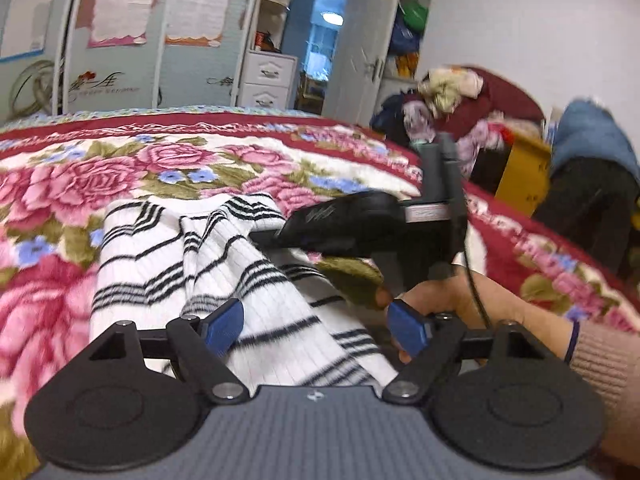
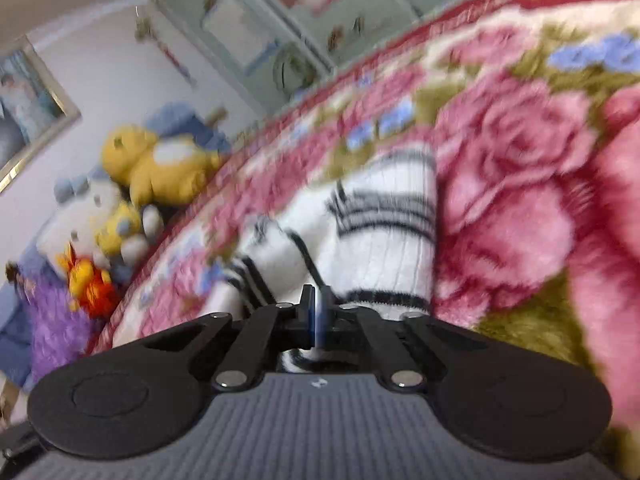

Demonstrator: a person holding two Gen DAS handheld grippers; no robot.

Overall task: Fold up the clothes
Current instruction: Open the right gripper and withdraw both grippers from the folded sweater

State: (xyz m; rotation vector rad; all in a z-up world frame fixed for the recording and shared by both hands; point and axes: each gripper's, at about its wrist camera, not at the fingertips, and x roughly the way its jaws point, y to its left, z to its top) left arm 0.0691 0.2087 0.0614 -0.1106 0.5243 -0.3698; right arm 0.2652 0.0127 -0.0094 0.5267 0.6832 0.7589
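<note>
A white top with black stripes [image 1: 168,264] lies rumpled on the rose-patterned blanket [image 1: 80,184]. My left gripper [image 1: 316,328] is open, its blue pads [image 1: 222,326] wide apart, and a band of the top runs through the gap without being pressed. My right gripper [image 1: 260,236], held by a hand [image 1: 444,300], comes in from the right, its tip at a raised fold of the top. In the right wrist view its jaws [image 2: 317,314] stand almost together, with the striped top [image 2: 384,236] just ahead of them and underneath.
Wardrobe doors [image 1: 120,40] and a white drawer unit [image 1: 268,76] stand beyond the bed's far edge. A heap of clothes [image 1: 448,96] and a yellow cabinet [image 1: 520,168] sit at the right. Plush toys [image 2: 152,164] line the wall beside the bed.
</note>
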